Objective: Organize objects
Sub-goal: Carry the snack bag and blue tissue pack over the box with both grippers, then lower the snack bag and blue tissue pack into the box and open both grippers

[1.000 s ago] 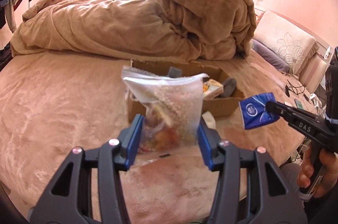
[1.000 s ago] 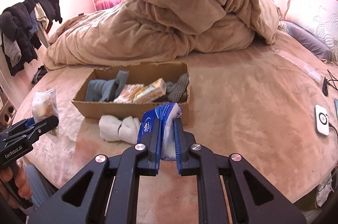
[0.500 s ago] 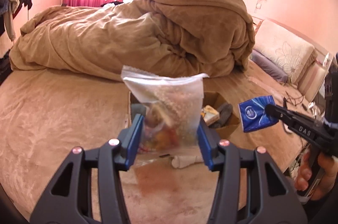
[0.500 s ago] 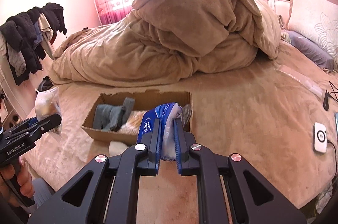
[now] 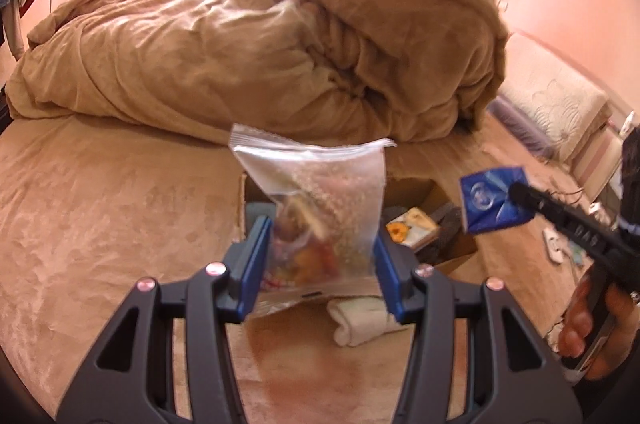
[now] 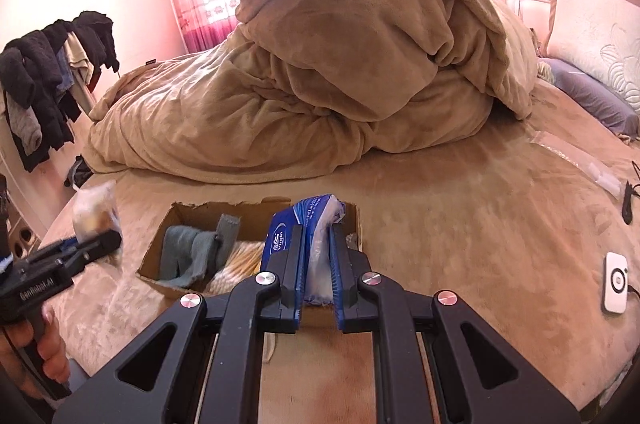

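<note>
On my left wrist camera, the left gripper point(image 5: 318, 260) has its blue pads pressed against both sides of a clear zip-lock bag point(image 5: 316, 200). The bag stands upright between them with its sealed strip on top, and I can make out grainy and orange contents that are too blurred to name. Behind the bag sits an open cardboard box point(image 5: 452, 252) on the tan bedspread point(image 5: 100, 216); inside it I see a yellow-and-white packet point(image 5: 412, 230) and something dark and knitted beside it. A rolled white sock point(image 5: 360, 318) lies on the bedspread just in front of the box, below the bag. To the right, the right gripper point(image 5: 510, 194) comes in from the edge, a hand point(image 5: 592, 332) on its handle, pinching a blue tissue pack point(image 5: 490, 202) in the air beside the box. A heaped brown duvet point(image 5: 280, 52) fills the far side of the bed.

On my right wrist camera, the jaws stand narrow, clamped on the blue tissue pack point(image 6: 308, 236), whose white end pokes up between the pads. Beyond it is the cardboard box point(image 6: 160, 260), holding a grey sock point(image 6: 192, 252) at its left end and a pale striped packet next to it. At the left edge I see the left gripper point(image 6: 108, 238) with the zip-lock bag point(image 6: 94, 210) raised above the bedspread, left of the box. A white device point(image 6: 616, 282) with a cable lies on the bed well to the right, and clothes point(image 6: 44, 72) hang by the wall.
</note>
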Available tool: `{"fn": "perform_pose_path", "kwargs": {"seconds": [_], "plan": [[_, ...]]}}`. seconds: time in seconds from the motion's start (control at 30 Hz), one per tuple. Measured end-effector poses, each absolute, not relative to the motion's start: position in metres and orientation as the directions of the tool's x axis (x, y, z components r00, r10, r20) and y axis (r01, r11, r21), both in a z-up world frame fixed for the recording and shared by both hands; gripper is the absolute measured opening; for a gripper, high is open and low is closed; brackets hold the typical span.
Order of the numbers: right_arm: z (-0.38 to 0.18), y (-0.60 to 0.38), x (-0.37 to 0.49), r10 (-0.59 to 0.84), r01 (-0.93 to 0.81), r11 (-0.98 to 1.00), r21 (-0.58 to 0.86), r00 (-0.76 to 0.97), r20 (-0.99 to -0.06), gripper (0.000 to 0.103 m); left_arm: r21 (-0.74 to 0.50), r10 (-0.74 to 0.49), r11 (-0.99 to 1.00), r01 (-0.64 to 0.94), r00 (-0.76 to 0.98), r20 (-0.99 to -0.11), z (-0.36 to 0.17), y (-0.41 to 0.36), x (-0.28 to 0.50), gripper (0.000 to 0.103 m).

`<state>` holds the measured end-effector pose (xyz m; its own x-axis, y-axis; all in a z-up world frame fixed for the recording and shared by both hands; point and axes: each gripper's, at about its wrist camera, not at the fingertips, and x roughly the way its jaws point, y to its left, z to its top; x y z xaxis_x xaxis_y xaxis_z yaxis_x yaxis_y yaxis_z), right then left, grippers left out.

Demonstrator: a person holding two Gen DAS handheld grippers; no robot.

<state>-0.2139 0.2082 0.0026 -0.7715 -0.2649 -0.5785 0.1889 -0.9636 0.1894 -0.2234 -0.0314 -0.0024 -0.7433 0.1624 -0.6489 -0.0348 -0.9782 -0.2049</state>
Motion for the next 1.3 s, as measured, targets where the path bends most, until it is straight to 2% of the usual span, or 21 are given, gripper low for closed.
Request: {"fn": "perform_pose_path", "kwargs": {"seconds": [0.17, 0.57, 0.87, 1.0, 1.2, 1.3], "plan": [[-0.007, 0.198, -0.237, -0.288, 0.211, -0.957, 0.197, -0.752, -0.592, 0.012, -0.199, 0.149, -0.980, -0.009, -0.697, -0.701, -0.025, -0.033, -0.245, 0.050], [-0.044, 0.173, -0.280, -0.324, 0.230, -0.946, 0.230, -0.707, -0.628, 0.012, -0.202, 0.163, -0.979, -0.013, -0.645, -0.747, -0.065, -0.030, -0.275, 0.050], [-0.073, 0.156, -0.298, -0.296, 0.219, -0.955, 0.200, -0.676, -0.675, 0.014, -0.125, 0.130, -0.991, -0.050, -0.582, -0.803, -0.079, -0.013, -0.289, 0.051], [-0.080, 0.155, -0.302, -0.272, 0.209, -0.962, 0.176, -0.669, -0.692, 0.019, -0.138, 0.136, -0.990, -0.040, -0.564, -0.814, -0.078, -0.013, -0.290, 0.054], [-0.075, 0.162, -0.298, -0.265, 0.195, -0.964, 0.180, -0.673, -0.691, 0.037, -0.171, 0.154, -0.985, -0.027, -0.588, -0.794, -0.061, -0.015, -0.280, 0.072], [-0.067, 0.164, -0.290, -0.262, 0.190, -0.965, 0.181, -0.685, -0.680, 0.040, -0.175, 0.156, -0.984, -0.028, -0.607, -0.779, -0.048, -0.017, -0.272, 0.074]]}}
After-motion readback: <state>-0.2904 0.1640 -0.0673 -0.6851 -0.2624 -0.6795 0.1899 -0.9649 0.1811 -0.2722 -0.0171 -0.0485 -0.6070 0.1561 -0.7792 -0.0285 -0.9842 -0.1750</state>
